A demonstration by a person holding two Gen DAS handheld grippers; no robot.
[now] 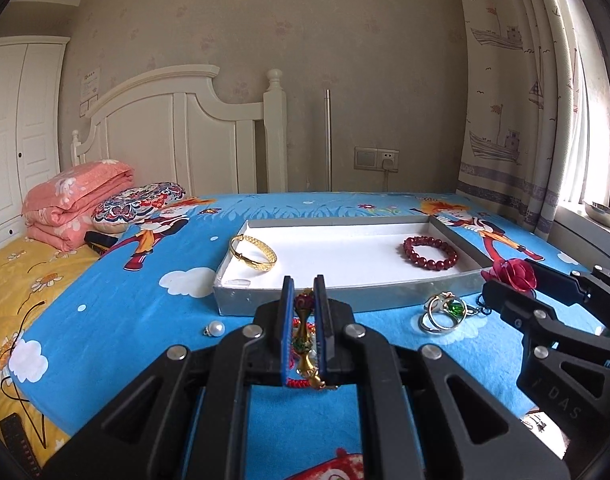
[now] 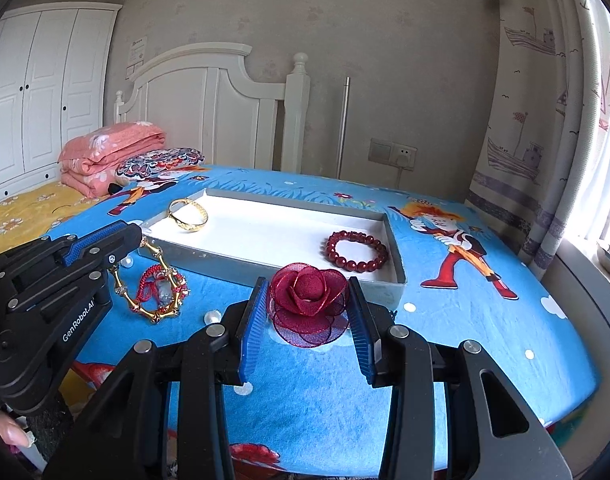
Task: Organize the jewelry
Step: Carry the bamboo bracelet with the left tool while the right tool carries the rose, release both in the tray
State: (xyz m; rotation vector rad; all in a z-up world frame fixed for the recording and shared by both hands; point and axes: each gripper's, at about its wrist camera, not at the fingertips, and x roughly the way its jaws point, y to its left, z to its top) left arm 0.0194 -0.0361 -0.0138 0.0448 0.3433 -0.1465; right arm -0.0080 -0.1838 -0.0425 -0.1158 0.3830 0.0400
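Note:
My left gripper (image 1: pixel 304 285) is shut on a gold bamboo-link bracelet (image 1: pixel 305 322) tangled with red cord. From the right wrist view it (image 2: pixel 133 236) holds that bracelet (image 2: pixel 157 315) dangling just above the blue sheet, near the tray's left corner. A red fabric rose (image 2: pixel 309 304) sits between the blue pads of my right gripper (image 2: pixel 306 285), which is shut on it in front of the tray's near wall. The silver, white-lined tray (image 1: pixel 345 286) (image 2: pixel 265 262) holds a gold bangle (image 1: pixel 269 258) (image 2: pixel 195 229) at the left and a dark red bead bracelet (image 1: pixel 451 258) (image 2: pixel 357 268) at the right.
Silver rings with a green stone (image 1: pixel 445 312) lie on the sheet by the right gripper (image 1: pixel 513 280). A pearl (image 1: pixel 215 328) (image 2: pixel 213 316) rests left of centre. Folded pink quilt (image 1: pixel 73 200), pillow (image 1: pixel 137 204) and headboard stand behind; curtain and window sill at right.

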